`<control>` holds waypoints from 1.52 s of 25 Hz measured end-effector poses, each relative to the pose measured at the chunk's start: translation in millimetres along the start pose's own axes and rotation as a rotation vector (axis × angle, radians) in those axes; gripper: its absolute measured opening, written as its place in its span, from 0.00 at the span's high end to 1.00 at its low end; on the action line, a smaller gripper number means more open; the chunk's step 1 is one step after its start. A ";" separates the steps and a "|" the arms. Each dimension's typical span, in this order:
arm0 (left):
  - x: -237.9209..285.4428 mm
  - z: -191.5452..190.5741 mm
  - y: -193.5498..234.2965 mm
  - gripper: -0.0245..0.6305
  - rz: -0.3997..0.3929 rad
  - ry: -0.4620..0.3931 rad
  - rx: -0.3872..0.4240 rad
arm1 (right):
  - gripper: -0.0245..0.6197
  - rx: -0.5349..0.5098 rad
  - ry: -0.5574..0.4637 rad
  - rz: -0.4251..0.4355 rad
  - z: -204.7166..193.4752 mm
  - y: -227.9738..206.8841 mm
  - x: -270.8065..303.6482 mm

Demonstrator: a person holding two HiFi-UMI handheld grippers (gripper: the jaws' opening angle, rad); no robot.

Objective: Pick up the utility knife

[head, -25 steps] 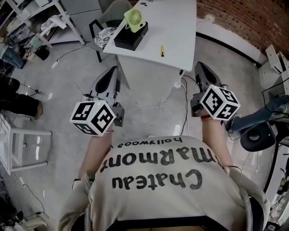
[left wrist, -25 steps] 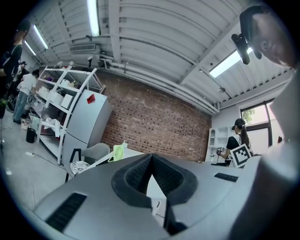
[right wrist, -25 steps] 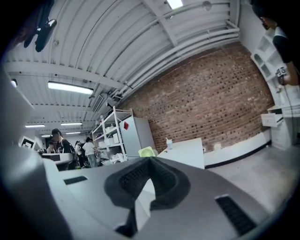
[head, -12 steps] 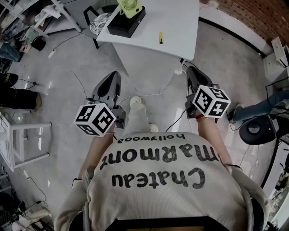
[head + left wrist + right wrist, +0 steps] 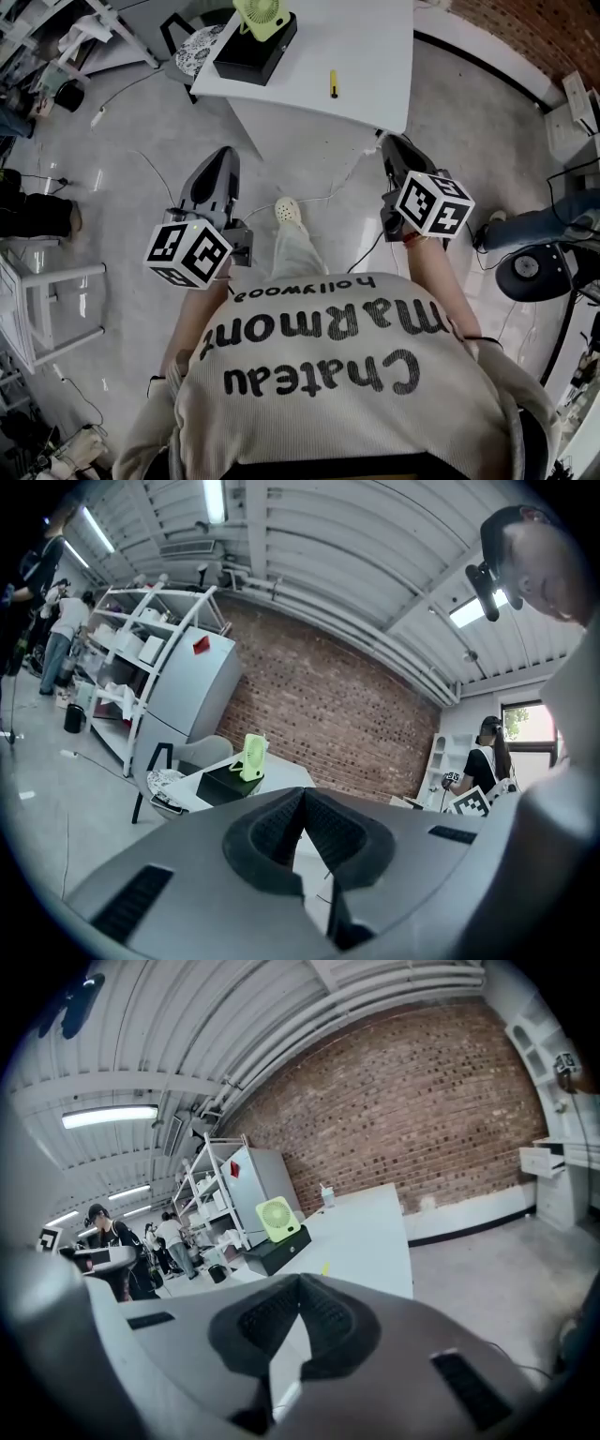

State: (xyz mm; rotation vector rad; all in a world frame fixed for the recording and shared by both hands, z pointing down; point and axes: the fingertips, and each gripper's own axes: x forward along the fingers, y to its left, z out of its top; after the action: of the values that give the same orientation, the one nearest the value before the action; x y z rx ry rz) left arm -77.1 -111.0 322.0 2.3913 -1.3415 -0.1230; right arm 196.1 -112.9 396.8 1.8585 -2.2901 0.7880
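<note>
White table [image 5: 366, 47], utility knife [image 5: 333, 83]; "Chateau Marmont hollywood" sweatshirt [image 5: 347, 417]

The utility knife [image 5: 332, 83] looks too small to make out detail.

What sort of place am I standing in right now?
Probably a workshop or lab space: there's a bare brick wall, metal storage shelves and a white worktable on a hard grey floor.

Utility knife [image 5: 333, 83] on table [image 5: 370, 47], right of fan [image 5: 259, 15]
</note>
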 end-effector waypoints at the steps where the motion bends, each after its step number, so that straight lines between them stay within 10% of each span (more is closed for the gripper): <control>1: 3.3 2.7 6.5 0.96 0.007 -0.001 0.000 | 0.96 0.001 0.000 -0.002 3.2 -0.9 7.9; 13: 47.5 23.3 90.2 0.96 0.082 -0.001 -0.046 | 0.96 0.008 0.019 -0.037 33.6 -13.0 100.4; 38: 68.5 16.1 185.0 0.96 0.240 0.040 -0.100 | 0.82 -0.132 0.266 -0.045 -26.6 -20.3 234.9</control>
State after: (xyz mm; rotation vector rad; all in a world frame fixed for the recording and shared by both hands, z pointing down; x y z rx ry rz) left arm -192.8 -258.7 385.1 2.1221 -1.5532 -0.0726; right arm 148.3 -312.5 515.8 1.6338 -2.0770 0.8019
